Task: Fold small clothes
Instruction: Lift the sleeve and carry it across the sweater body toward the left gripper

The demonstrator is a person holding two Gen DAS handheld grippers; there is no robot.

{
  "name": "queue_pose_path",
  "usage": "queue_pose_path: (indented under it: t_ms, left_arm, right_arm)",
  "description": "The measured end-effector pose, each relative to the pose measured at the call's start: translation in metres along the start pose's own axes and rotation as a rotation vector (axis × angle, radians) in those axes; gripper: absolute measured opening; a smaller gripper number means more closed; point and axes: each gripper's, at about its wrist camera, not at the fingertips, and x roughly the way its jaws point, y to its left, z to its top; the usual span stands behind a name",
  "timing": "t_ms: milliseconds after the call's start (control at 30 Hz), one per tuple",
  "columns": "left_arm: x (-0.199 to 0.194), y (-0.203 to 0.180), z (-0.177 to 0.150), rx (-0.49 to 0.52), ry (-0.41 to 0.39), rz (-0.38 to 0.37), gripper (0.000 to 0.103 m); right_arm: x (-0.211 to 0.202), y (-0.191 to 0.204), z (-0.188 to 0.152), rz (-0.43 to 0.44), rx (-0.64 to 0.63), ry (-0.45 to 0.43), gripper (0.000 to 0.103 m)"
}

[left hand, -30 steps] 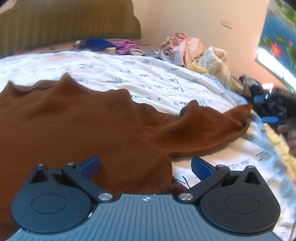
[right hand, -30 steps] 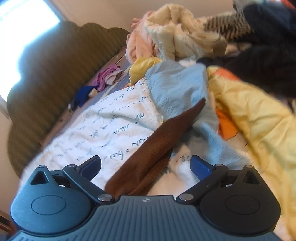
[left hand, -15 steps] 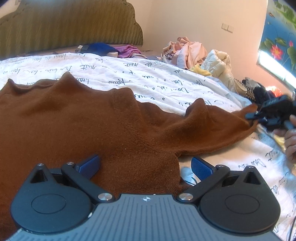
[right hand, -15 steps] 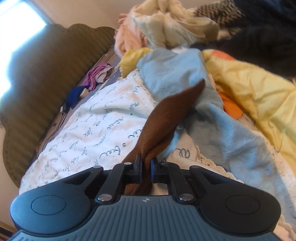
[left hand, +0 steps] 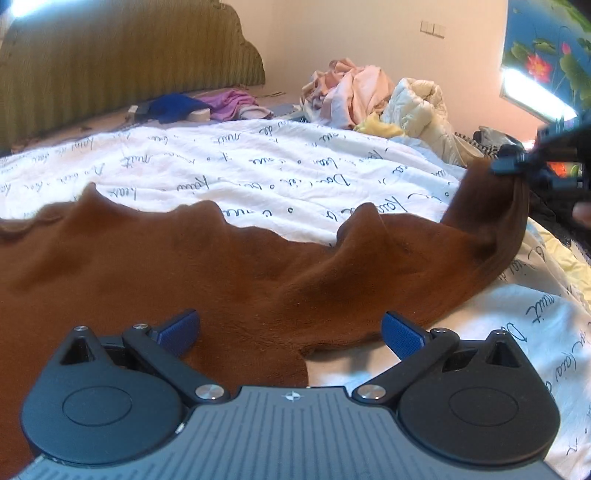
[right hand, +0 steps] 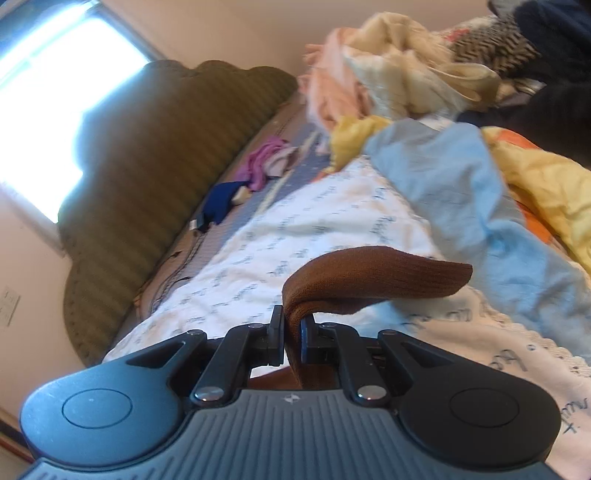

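The right gripper [right hand: 291, 338] pinches a brown garment [right hand: 373, 277], whose free end arches up and droops to the right above the white script-printed bedspread [right hand: 295, 236]. A light blue cloth [right hand: 461, 192] and yellow fabric [right hand: 546, 177] lie beyond, with an olive headboard [right hand: 147, 166] at left.

You are working on a bed covered with a white sheet [left hand: 258, 166] that is carrying dark handwriting print. Behind it, an olive green headboard [left hand: 122, 62] with a wavy top is standing against a pale pink wall [left hand: 351, 33]. A light switch [left hand: 433, 28] is sitting high on this wall. Strong daylight is coming through a window [right hand: 55, 92] beside the headboard. On the right wall, a blue picture with flowers [left hand: 546, 51] is hanging. A pile of clothes [left hand: 373, 99] is lying in the far corner of the bed.
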Motion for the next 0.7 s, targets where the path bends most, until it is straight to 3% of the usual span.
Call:
queue_pose_path:
  t_ms: [100,233,400,500,600,633,667,700]
  left_arm:
    - [-0.006,0.02,0.007,-0.124,0.002,-0.104,0.103]
    - [-0.022,0.078,0.024,-0.425,-0.012,-0.274,0.103]
    - [-0.037,0.147,0.045,-0.522,0.061,-0.274,0.103]
    - [-0.039,0.174,0.048,-0.508,0.122,-0.21,0.103]
    - [-0.033,0.195,0.043,-0.513,0.199,-0.189,0.103]
    - [-0.031,0.203,0.038,-0.531,0.227,-0.188,0.103]
    - [-0.029,0.208,0.037,-0.541,0.248,-0.184,0.103]
    - [-0.029,0.214,0.035,-0.546,0.261,-0.183,0.103]
  right_arm:
    - [0.001,0.029,-0.014,0.062,-0.055,0.016,0.007]
    - [0.019,0.085,-0.058,0.092,-0.263,0.03,0.007]
    - [0.067,0.163,-0.151,0.013,-0.707,0.032,0.008]
    - [0.093,0.2,-0.211,0.004,-0.955,0.079,0.01]
    - [0.109,0.227,-0.265,-0.039,-1.207,0.122,0.019]
    - [0.11,0.234,-0.283,-0.028,-1.303,0.132,0.034]
    - [0.107,0.239,-0.3,-0.023,-1.397,0.122,0.061]
    - [0.101,0.245,-0.315,-0.028,-1.475,0.071,0.077]
